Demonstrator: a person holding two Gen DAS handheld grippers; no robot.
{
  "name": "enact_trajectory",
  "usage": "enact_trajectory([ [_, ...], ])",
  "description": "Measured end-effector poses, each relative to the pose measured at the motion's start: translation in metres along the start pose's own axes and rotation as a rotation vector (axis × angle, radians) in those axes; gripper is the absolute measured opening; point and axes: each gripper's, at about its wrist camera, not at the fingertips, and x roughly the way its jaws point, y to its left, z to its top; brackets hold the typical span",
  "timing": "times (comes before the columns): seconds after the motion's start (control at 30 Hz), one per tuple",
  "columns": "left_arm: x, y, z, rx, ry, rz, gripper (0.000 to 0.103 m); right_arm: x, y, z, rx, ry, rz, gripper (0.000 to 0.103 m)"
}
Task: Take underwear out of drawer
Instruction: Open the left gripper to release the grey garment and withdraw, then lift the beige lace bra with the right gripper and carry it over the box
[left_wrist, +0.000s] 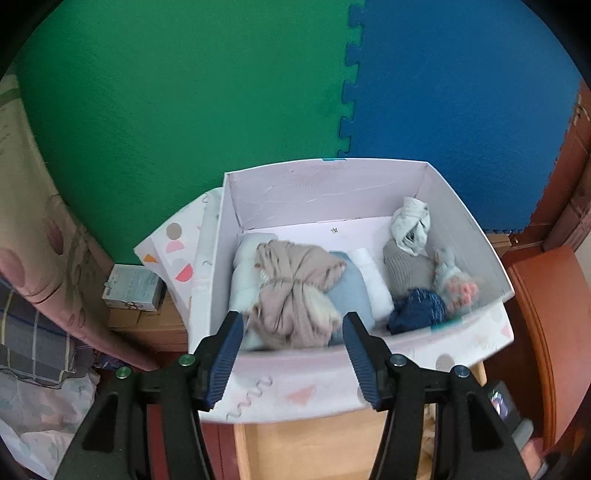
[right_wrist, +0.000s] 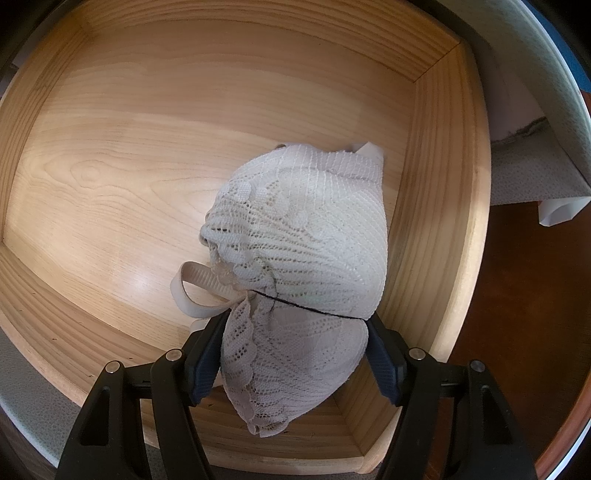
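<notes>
**Bra between the right jaws, lift not yet made**

While my right gripper (right_wrist: 293, 354) sits low in the wooden drawer (right_wrist: 122, 155), its 2 jaws stand apart on either side of the lower cup of a white lace bra (right_wrist: 299, 236). The pads look close to the fabric at 8 and 4 o'clock, but I cannot tell whether they are actually pressing it. The bra lies against the drawer's right wall, toward 4 o'clock on the floor, with a strap (right_wrist: 184, 291) looping out at 8 o'clock.

My left gripper (left_wrist: 291, 356) has its jaws open and empty, hovering above a pale patterned box (left_wrist: 332, 181) full of rolled clothes, a beige bundle (left_wrist: 295, 291) nearest the tips. That box looks like the drop-off place.

What worries me from here:
- Lace is soft and slippery. If I close on 1 thin layer only, it could slide out as I raise it.
- The loose strap may snag on the drawer's front edge and drag the bra out of the grip.
- The right pad is near the side wall, so closing off-centre could pinch wood instead of cloth.
- The left view is blurred, so that hand seems unsteady over the box.
</notes>
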Motion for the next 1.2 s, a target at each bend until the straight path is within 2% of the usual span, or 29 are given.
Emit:
enact_trajectory([
  [0.2,-0.02,-0.001,-0.061,0.025,0.005,0.024,0.058,0.0,0.001,0.0,-0.001,0.001,-0.001,0.066],
  [0.43,0.0,0.002,-0.144,-0.049,0.085,0.04,0.058,0.002,0.004,-0.003,-0.013,0.013,-0.018,0.066],
  [0.63,0.021,-0.001,-0.19,-0.154,0.099,0.059,0.058,0.004,0.002,-0.006,-0.017,0.018,-0.027,0.066],
  [0.93,0.045,-0.008,-0.216,-0.211,0.151,0.076,0.058,0.004,-0.001,-0.007,-0.015,0.014,-0.022,0.064],
  [1.03,0.04,-0.002,-0.216,-0.239,0.107,0.073,0.058,0.002,-0.003,-0.008,-0.009,0.009,-0.018,0.062],
  [1.13,0.041,0.003,-0.219,-0.261,0.109,0.05,0.058,0.003,-0.008,-0.01,-0.005,0.006,-0.014,0.061],
  [1.2,0.04,0.008,-0.22,-0.285,0.105,0.064,0.058,0.002,-0.012,-0.011,0.002,0.001,-0.007,0.06],
])
